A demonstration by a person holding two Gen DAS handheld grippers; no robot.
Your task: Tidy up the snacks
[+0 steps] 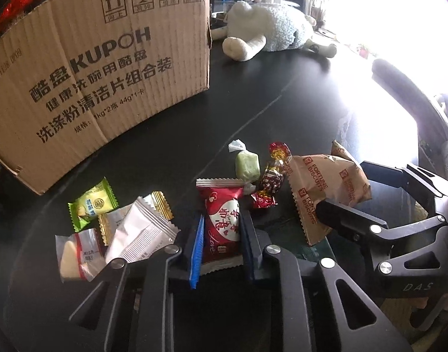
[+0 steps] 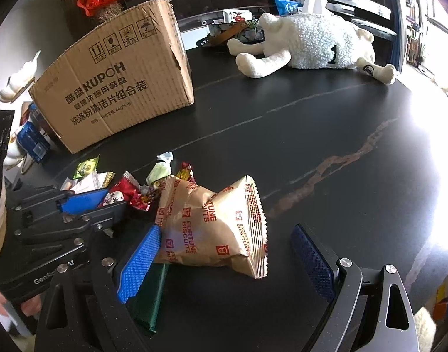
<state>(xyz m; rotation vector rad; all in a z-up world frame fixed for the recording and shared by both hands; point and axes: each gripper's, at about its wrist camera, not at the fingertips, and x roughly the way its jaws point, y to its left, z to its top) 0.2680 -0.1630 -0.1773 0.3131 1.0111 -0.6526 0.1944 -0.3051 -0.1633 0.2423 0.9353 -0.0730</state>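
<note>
Left claw [image 1: 221, 231] is clenched on the red heart-print packet [image 1: 221, 220]; both pads press its long edges, and the packet lies on the black table [image 1: 282, 102].

Left to right, as seen from my left wrist:
- Cardboard box [image 1: 106, 88], upright at the far left, printed side facing me.
- Loose pile just in front of it: green sachet [image 1: 92, 205], gold-edged sachet [image 1: 159, 208], white packet [image 1: 139, 234], clear-wrapped white piece [image 1: 77, 252]. They overlap one another.
- Red packet in my grip.
- Pale green candy [image 1: 247, 167] and red-gold twist candy [image 1: 271, 176], side by side, just beyond the red packet.
- Tan Fortune Biscuits bag [image 1: 326, 184], lying flat.
- Plush sheep [image 1: 276, 32], far back, on its side.

Right claw [image 2: 232, 252] is spread wide, gripping nothing. The biscuit bag [image 2: 212, 226] sits between its fingers; the left pad [image 2: 141, 258] is touching or just beside the bag's edge, I cannot tell which, and the right pad [image 2: 312, 264] stands clear. A dark green flat packet [image 2: 153, 296] lies beneath the left pad.
</note>
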